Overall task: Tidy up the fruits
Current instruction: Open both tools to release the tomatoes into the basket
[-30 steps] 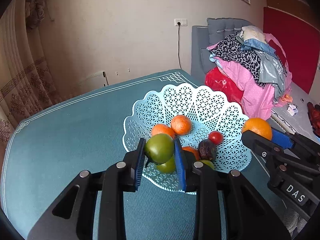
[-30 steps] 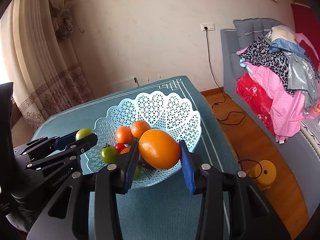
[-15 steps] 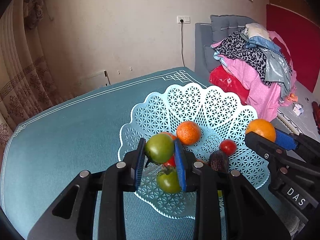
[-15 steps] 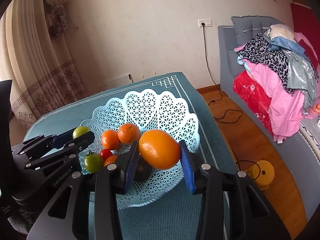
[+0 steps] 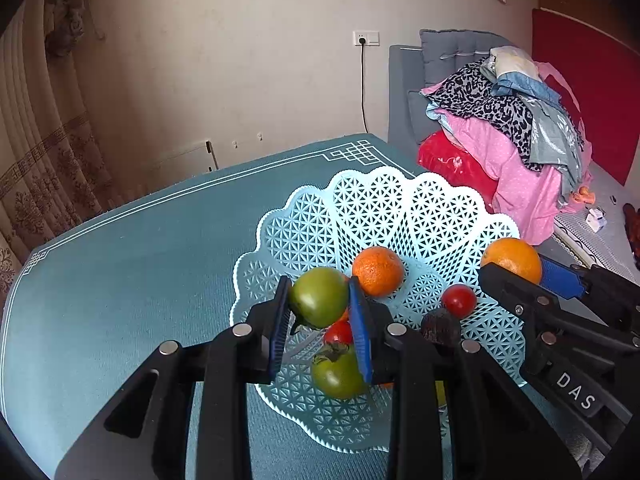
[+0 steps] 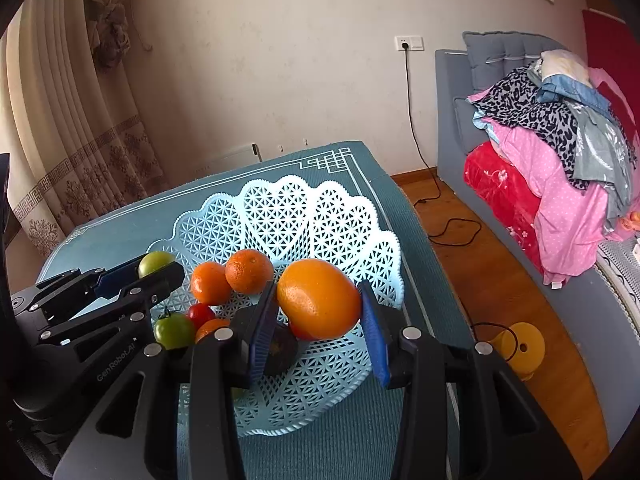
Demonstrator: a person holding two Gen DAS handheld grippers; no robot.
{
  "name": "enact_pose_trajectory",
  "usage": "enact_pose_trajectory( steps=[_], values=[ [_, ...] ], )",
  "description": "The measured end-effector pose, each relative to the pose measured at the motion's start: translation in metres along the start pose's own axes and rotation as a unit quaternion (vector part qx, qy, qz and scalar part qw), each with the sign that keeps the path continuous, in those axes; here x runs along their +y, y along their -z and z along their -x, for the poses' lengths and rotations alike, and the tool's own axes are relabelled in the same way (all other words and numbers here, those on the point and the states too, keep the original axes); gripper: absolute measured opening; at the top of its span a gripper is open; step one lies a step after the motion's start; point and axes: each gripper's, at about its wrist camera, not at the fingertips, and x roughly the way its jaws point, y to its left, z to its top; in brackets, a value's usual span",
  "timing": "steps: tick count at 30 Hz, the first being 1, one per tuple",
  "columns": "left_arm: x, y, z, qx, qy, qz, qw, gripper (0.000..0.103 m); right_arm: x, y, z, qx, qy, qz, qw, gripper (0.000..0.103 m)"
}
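Observation:
My left gripper (image 5: 320, 312) is shut on a green tomato (image 5: 319, 297) and holds it above the near left part of a light blue lattice basket (image 5: 400, 208). My right gripper (image 6: 318, 312) is shut on a large orange (image 6: 319, 299) above the basket's right side (image 6: 296, 208). In the basket lie two tangerines (image 6: 249, 271), red cherry tomatoes (image 5: 459, 301), a second green tomato (image 5: 338, 372) and a dark fruit (image 5: 441, 326). The right gripper with its orange (image 5: 512, 259) also shows in the left wrist view, the left gripper (image 6: 156, 266) in the right wrist view.
The basket stands on a teal table mat (image 5: 120, 264) whose right edge drops to a wooden floor (image 6: 500, 288). A grey sofa piled with clothes (image 6: 560, 128) stands at the right. A yellow object (image 6: 520, 346) and a cable lie on the floor.
Both grippers have moved forward over the basket with their fruits still held. The basket looks nearer and larger in both views.

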Motion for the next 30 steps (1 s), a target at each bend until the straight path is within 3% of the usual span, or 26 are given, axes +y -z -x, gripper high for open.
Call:
enact_pose_trajectory(
  steps=[8,9,12,25,26,27,28,30],
  values=[
    [0.001,0.0,-0.001,-0.001,-0.001,0.0,1.0,0.029,0.0,-0.001,-0.002,0.001,0.001,-0.004,1.0,0.041],
    [0.001,0.0,-0.002,-0.002,-0.002,0.001,1.0,0.033,-0.001,-0.001,-0.002,-0.001,0.002,-0.006,1.0,0.042],
    [0.003,0.0,0.0,-0.012,-0.011,0.009,0.9998,0.062,-0.002,-0.003,0.0,-0.008,0.004,-0.012,1.0,0.043],
    [0.011,0.0,0.01,-0.031,-0.033,0.01,0.9989,0.084,-0.001,0.0,0.009,-0.015,0.007,-0.019,1.0,0.045],
    [0.011,0.001,0.012,-0.033,-0.036,0.007,0.9988,0.087,-0.001,0.001,0.01,-0.016,0.008,-0.017,1.0,0.048],
    [0.011,0.001,0.014,-0.036,-0.04,0.005,0.9986,0.093,-0.001,0.001,0.012,-0.018,0.008,-0.019,1.0,0.064],
    [0.011,0.002,0.016,-0.039,-0.044,0.003,0.9983,0.094,-0.001,0.001,0.014,-0.022,0.007,-0.021,0.999,0.07],
    [0.011,0.003,0.021,-0.044,-0.053,-0.002,0.9976,0.095,-0.001,0.003,0.018,-0.027,0.011,-0.022,0.999,0.071]
  ],
)
